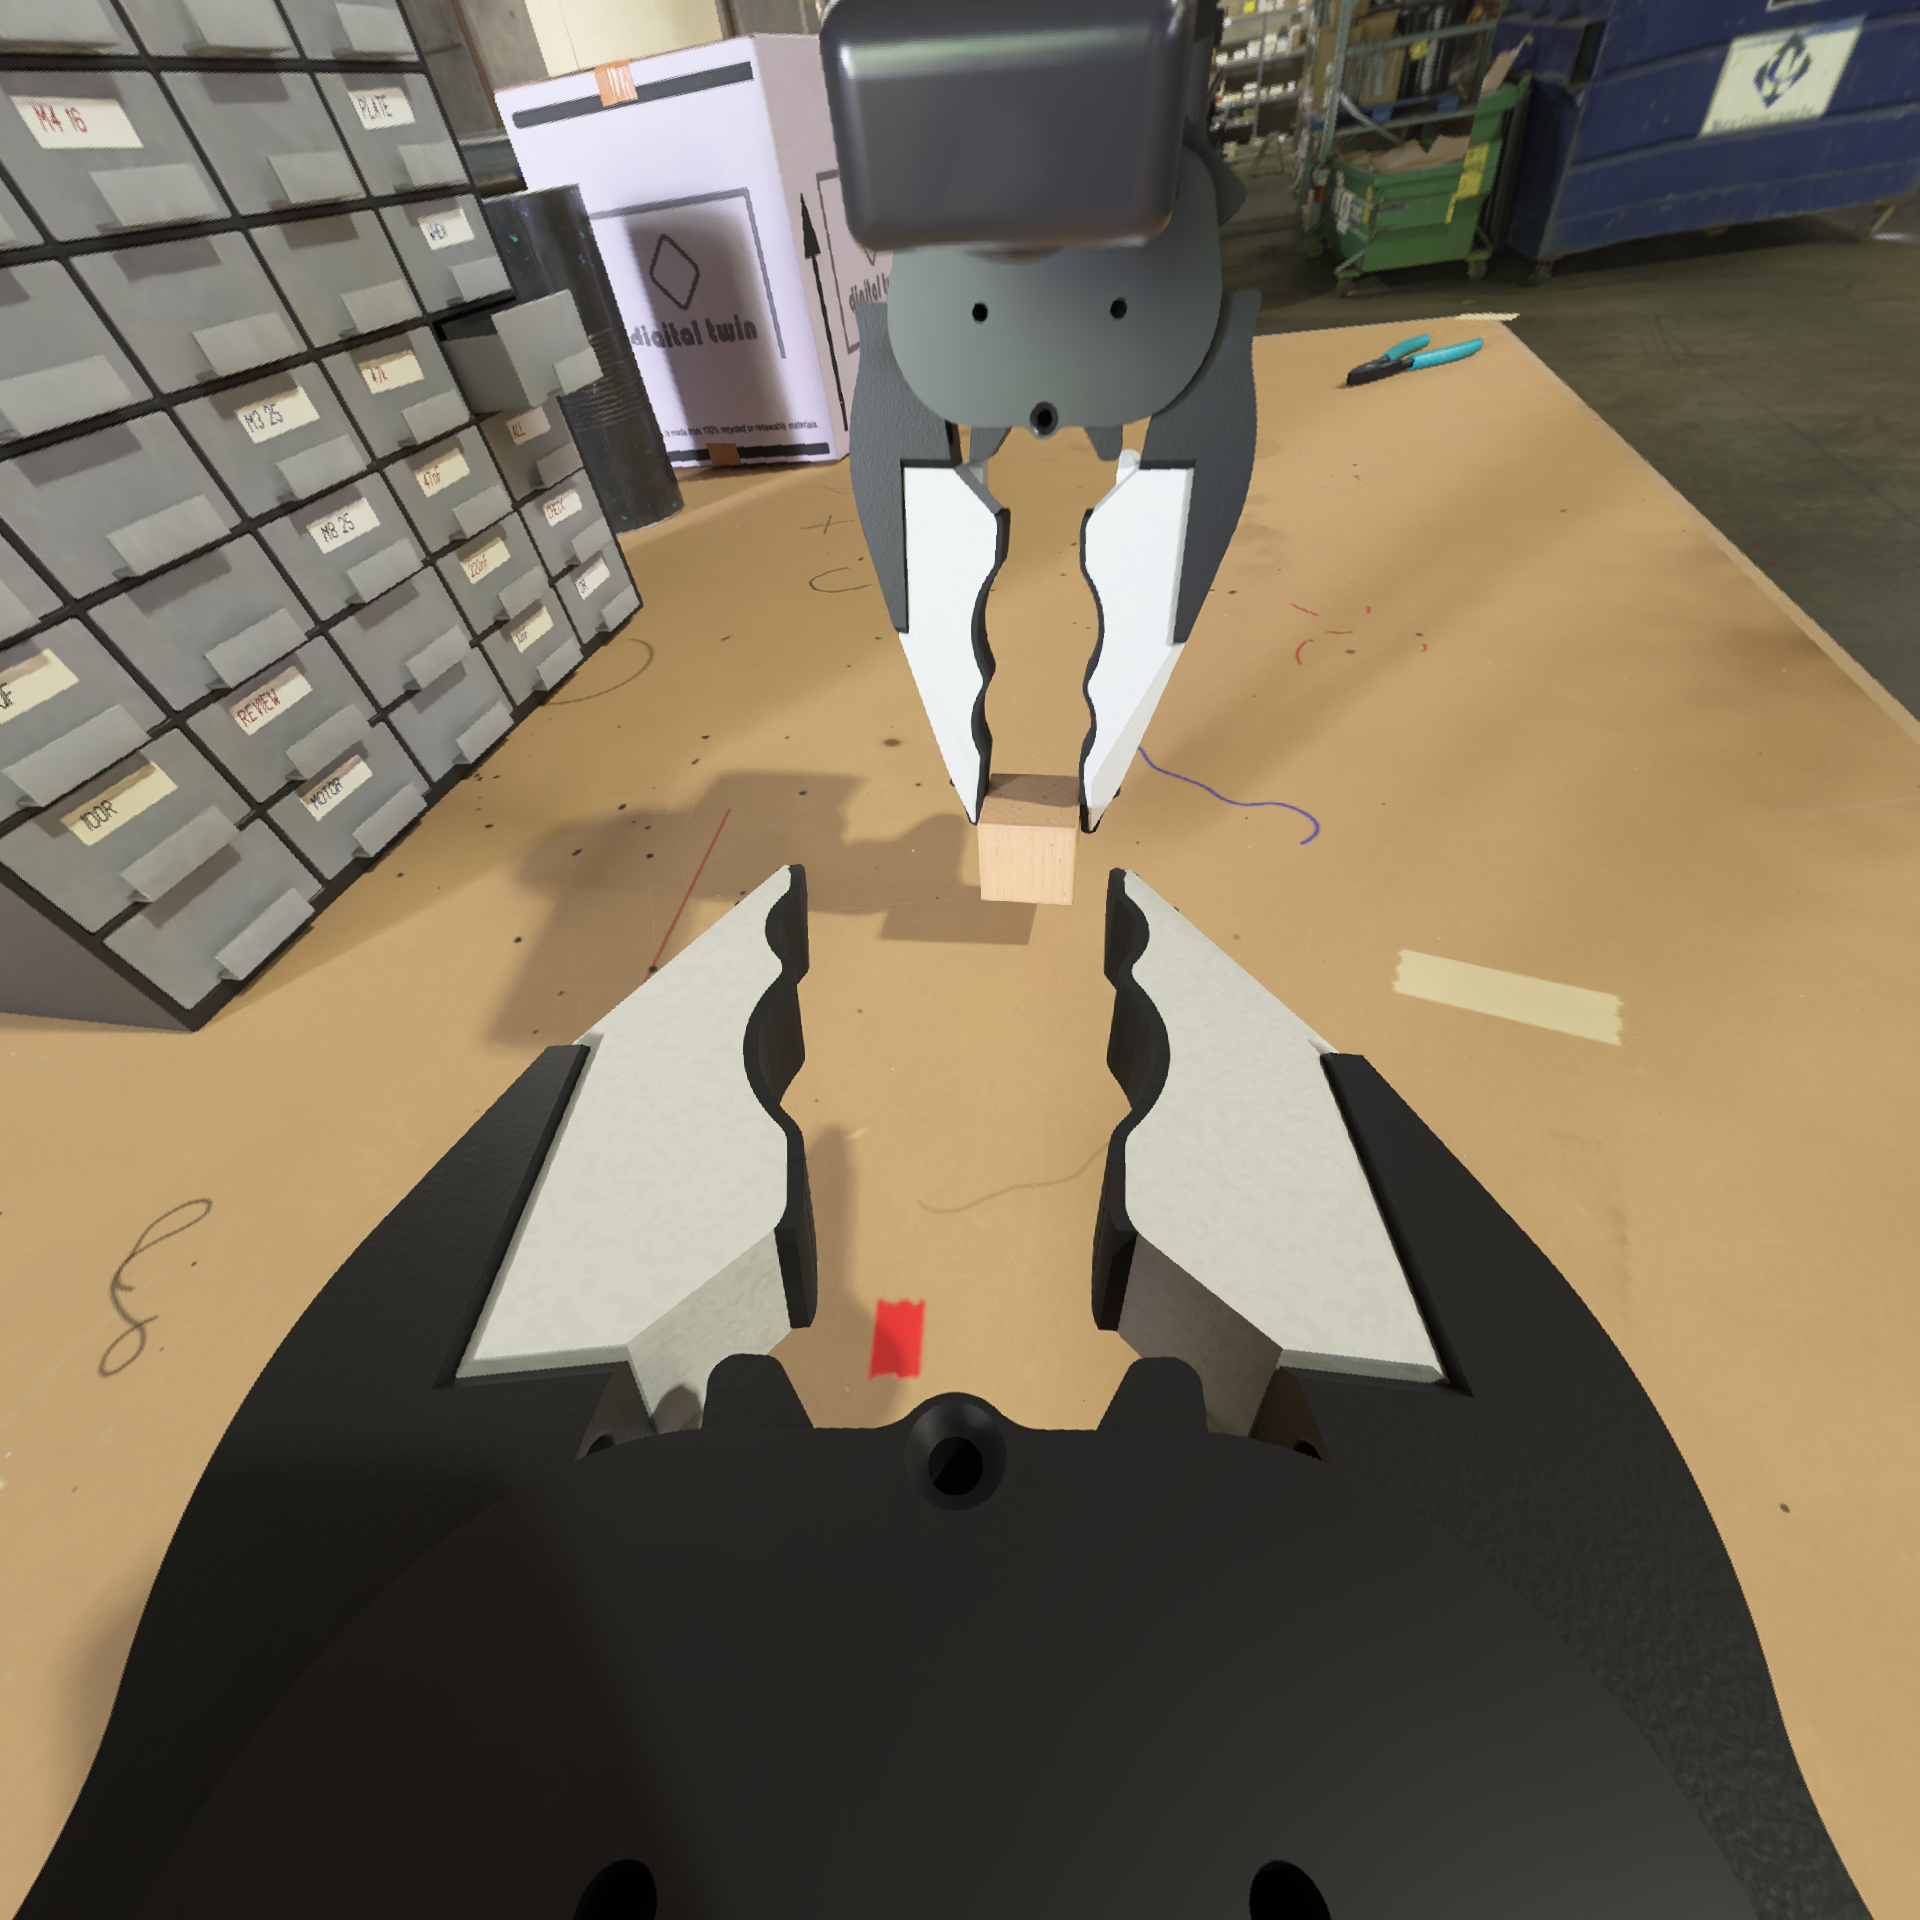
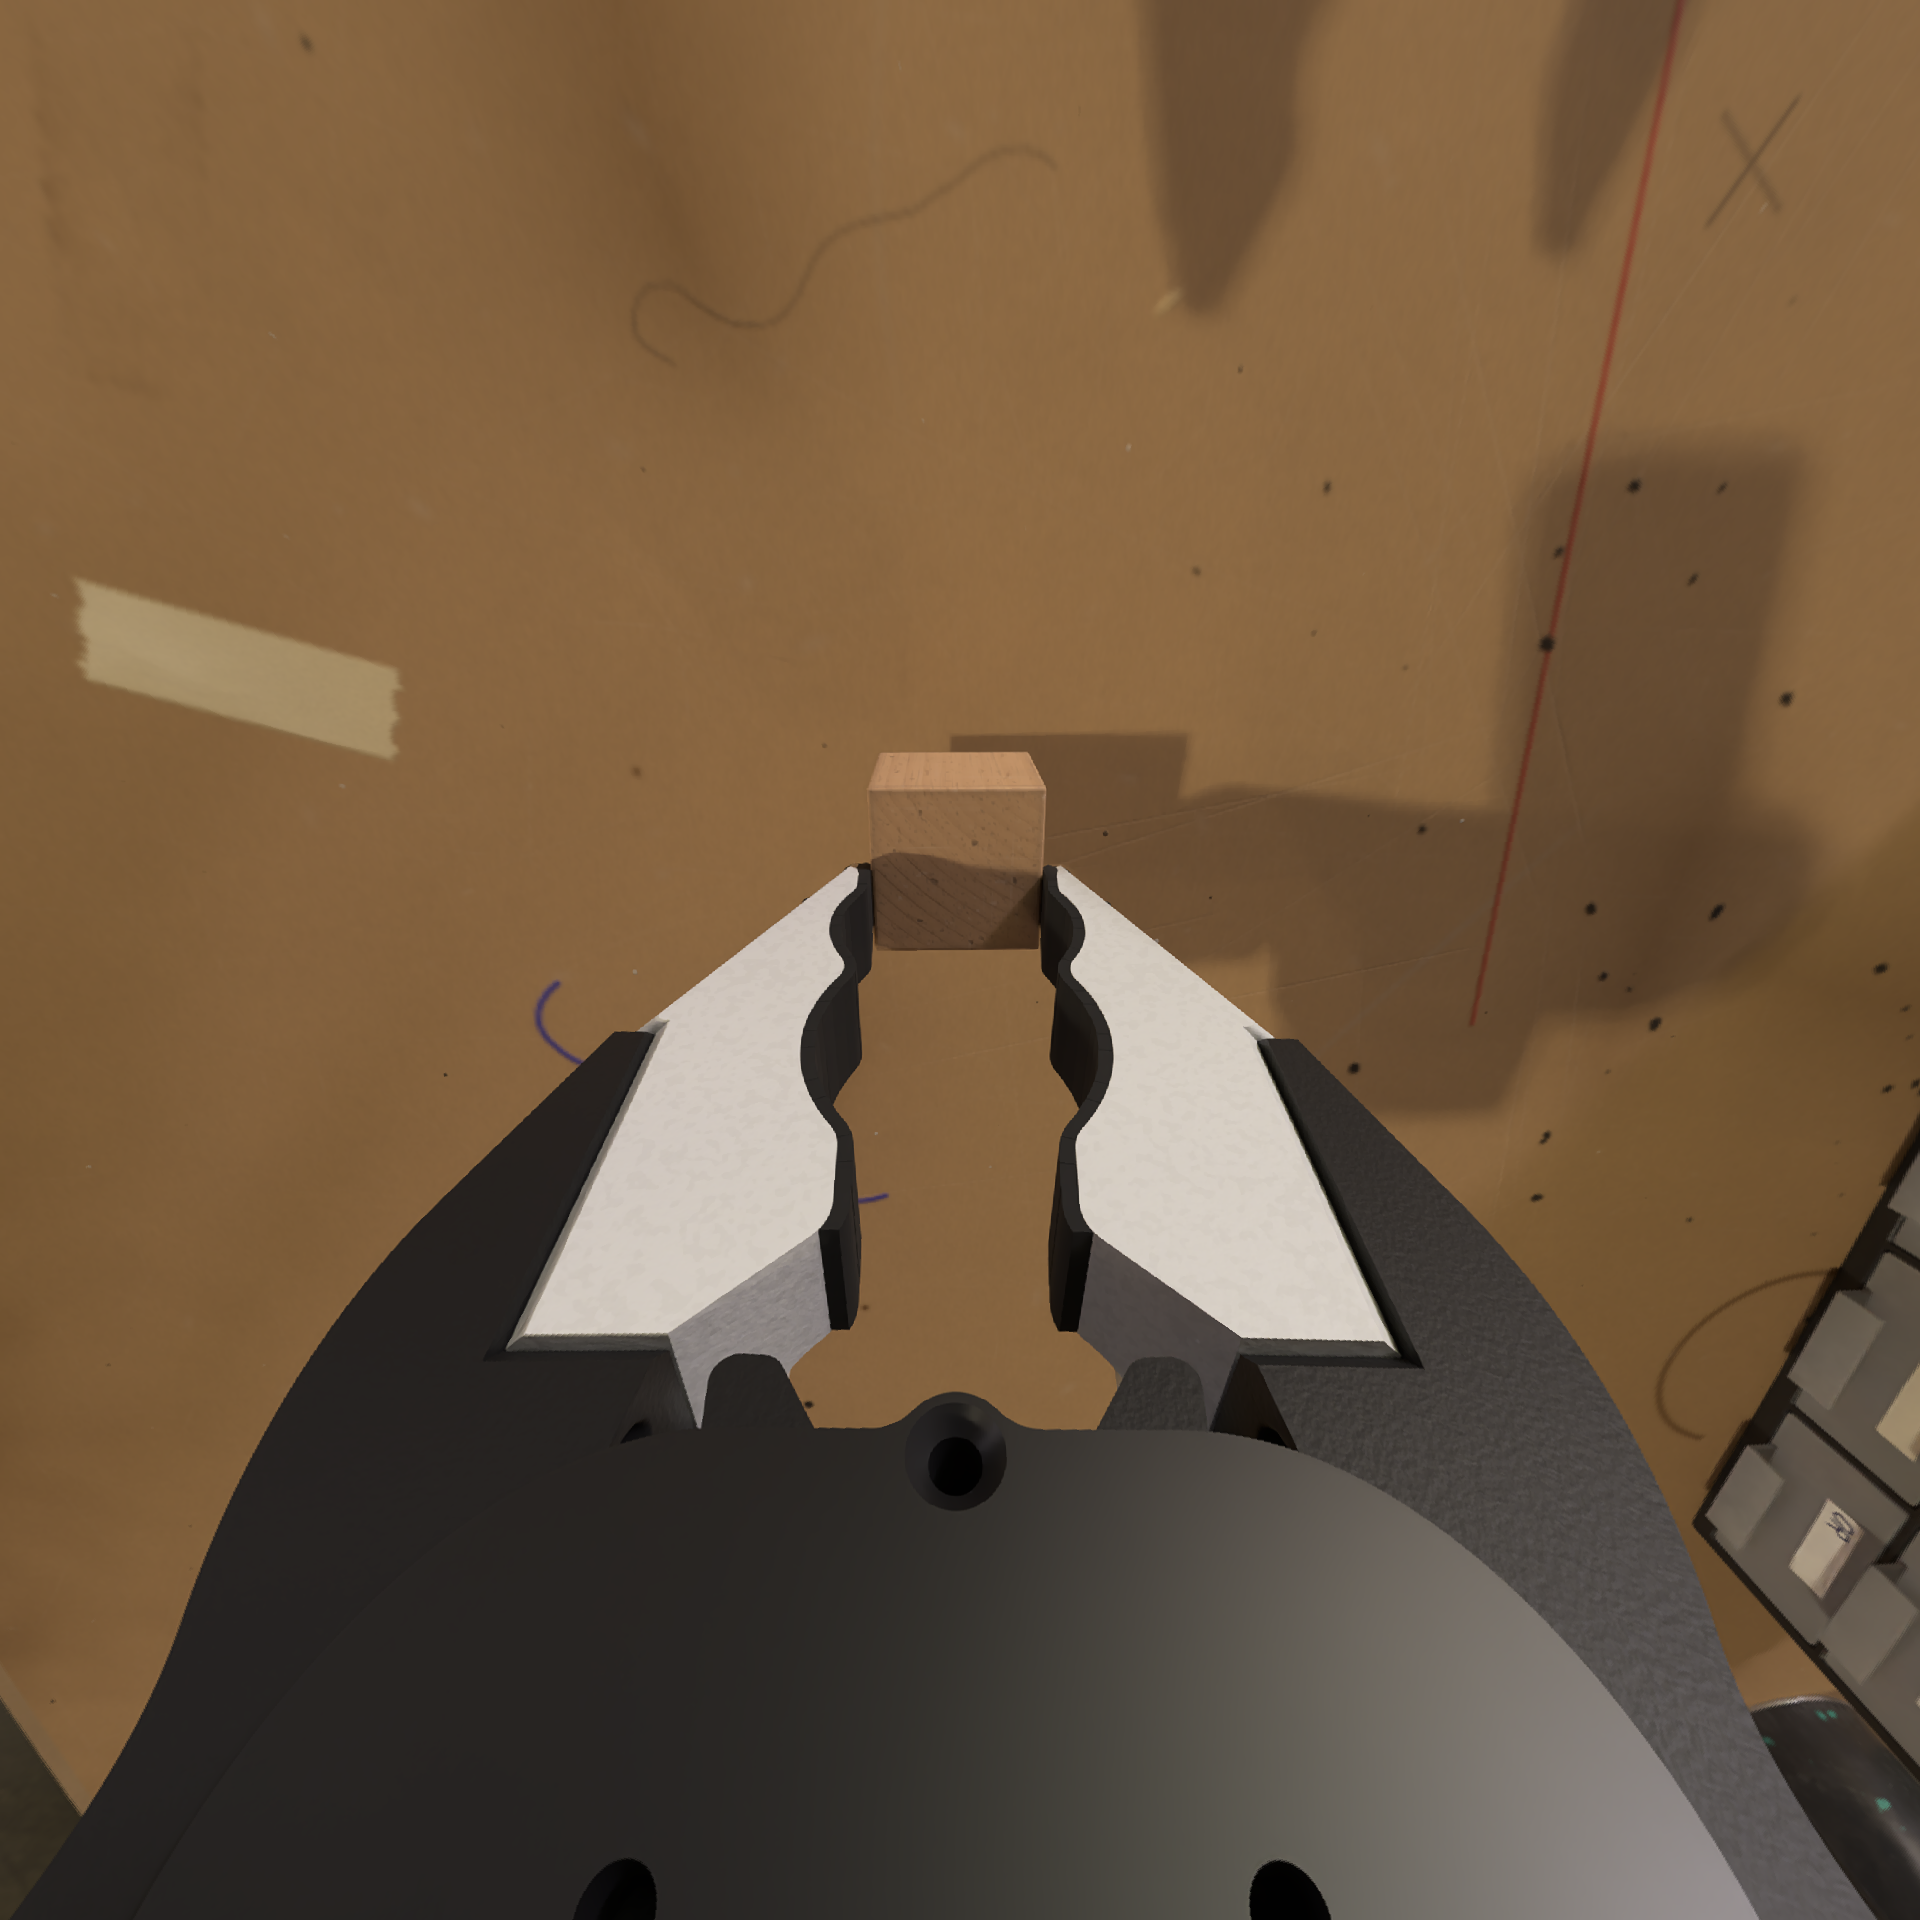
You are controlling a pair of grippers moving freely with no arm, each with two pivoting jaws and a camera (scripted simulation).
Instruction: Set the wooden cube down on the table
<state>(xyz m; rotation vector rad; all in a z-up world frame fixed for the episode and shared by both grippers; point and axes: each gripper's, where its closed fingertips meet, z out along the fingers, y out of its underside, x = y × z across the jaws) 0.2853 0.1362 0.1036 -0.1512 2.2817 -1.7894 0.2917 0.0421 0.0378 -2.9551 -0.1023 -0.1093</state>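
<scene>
The wooden cube point(image 1: 1027, 854) is a small pale block held between the fingertips of my right gripper point(image 1: 1034, 819), which points steeply down at the brown table point(image 1: 1455, 779). The cube's underside sits at or just above the table; I cannot tell whether it touches. In the right wrist view, my right gripper point(image 2: 956, 883) is shut on the cube point(image 2: 956, 821), gripping its near half. My left gripper point(image 1: 956, 875) is open and empty, low over the table just in front of the cube.
A grey drawer cabinet point(image 1: 260, 520) stands at the left, also showing in the right wrist view point(image 2: 1839, 1455). Behind it are a dark cylinder point(image 1: 603, 364) and a white cardboard box point(image 1: 707, 260). Teal pliers point(image 1: 1413, 358), a tape strip point(image 1: 1507, 995) and a red tape piece point(image 1: 896, 1338) lie on the table.
</scene>
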